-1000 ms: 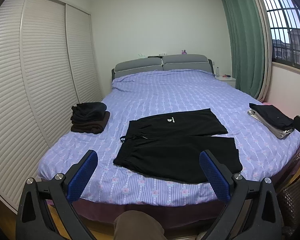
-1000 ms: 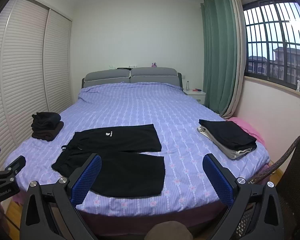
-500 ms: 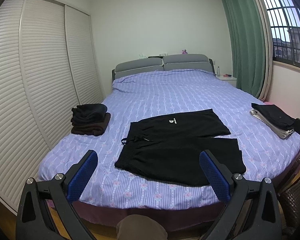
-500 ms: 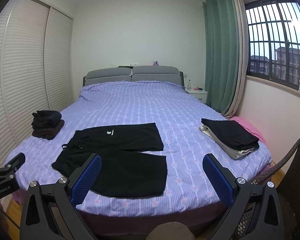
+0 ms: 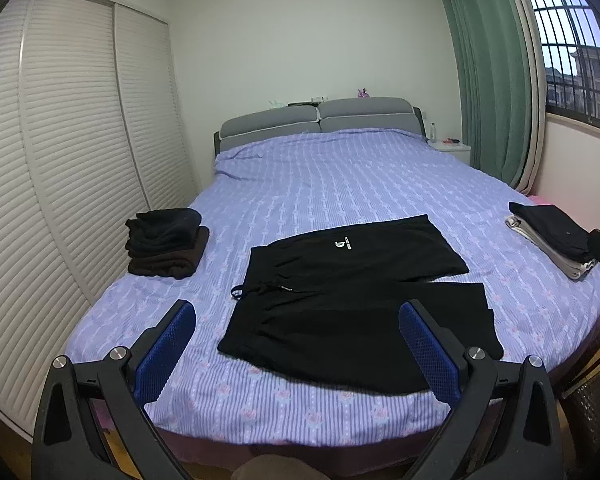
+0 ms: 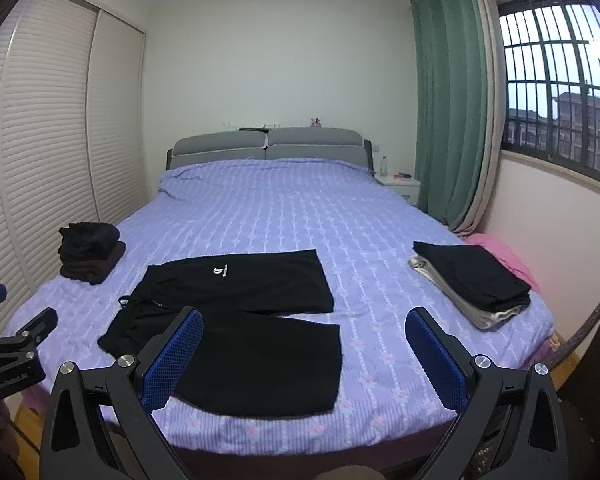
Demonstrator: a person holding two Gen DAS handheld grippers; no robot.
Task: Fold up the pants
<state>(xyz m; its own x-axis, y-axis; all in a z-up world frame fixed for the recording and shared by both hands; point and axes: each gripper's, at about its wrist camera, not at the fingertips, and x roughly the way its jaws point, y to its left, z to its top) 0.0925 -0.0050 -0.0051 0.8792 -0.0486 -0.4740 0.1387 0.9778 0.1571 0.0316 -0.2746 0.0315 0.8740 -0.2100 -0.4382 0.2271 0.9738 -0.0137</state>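
Black shorts [image 5: 352, 300] with a small white logo lie spread flat near the foot of the purple bed [image 5: 340, 184], waistband and drawstring to the left, both legs to the right. They also show in the right wrist view [image 6: 240, 320]. My left gripper [image 5: 298, 320] is open and empty, held off the bed's front edge before the shorts. My right gripper [image 6: 304, 328] is open and empty, also off the front edge, over the shorts' leg ends. The left gripper's body [image 6: 12, 352] shows at the left edge of the right wrist view.
A dark folded pile [image 5: 166, 242] sits at the bed's left side. A folded black and grey stack [image 6: 472, 284] sits at the bed's right side, by pink cloth [image 6: 500, 256]. Slatted wardrobe doors [image 5: 60, 160] stand left, green curtain [image 6: 448, 120] and window right.
Both grippers have risen a little and drawn slightly closer to the bed; the shorts sit lower in both views. Nothing on the bed has moved.
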